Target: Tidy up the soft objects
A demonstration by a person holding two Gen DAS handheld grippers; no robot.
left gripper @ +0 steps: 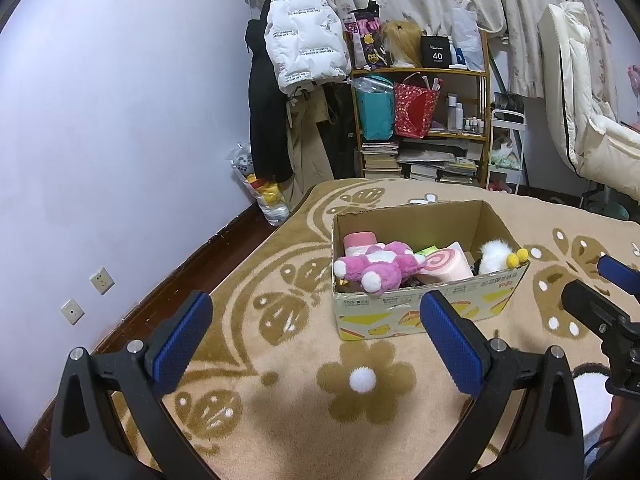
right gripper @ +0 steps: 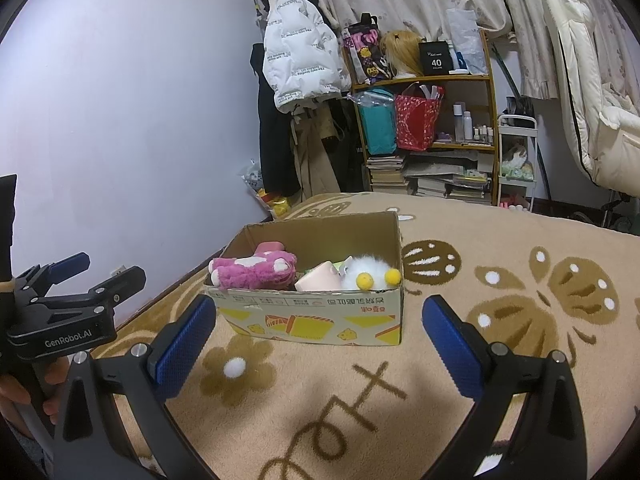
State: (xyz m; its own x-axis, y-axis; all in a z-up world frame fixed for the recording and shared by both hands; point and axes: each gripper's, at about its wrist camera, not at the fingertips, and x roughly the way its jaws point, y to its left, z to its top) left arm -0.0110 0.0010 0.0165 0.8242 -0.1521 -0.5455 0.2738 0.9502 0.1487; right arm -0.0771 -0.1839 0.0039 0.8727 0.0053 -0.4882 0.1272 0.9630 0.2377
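A cardboard box [left gripper: 420, 312] [right gripper: 320, 320] stands on the patterned rug. It holds a pink plush [left gripper: 378, 266] [right gripper: 256, 270], a pink swirl-roll cushion [left gripper: 444, 266] [right gripper: 318, 278] and a white fluffy toy with yellow feet [left gripper: 498, 258] [right gripper: 368, 274]. A small white pompom [left gripper: 363, 380] [right gripper: 235, 368] lies on the rug in front of the box. My left gripper [left gripper: 316, 334] is open and empty above the pompom. My right gripper [right gripper: 320, 336] is open and empty, just before the box. The left gripper also shows in the right wrist view [right gripper: 98, 270], and the right gripper's fingers [left gripper: 618, 274] show at the left wrist view's right edge.
The tan rug [left gripper: 280, 420] [right gripper: 500, 260] covers the floor up to a dark baseboard and lilac wall on the left. A shelf [left gripper: 420, 120] [right gripper: 428, 128] with bags and books, hanging coats [left gripper: 304, 32] and a white chair [left gripper: 580, 120] stand behind.
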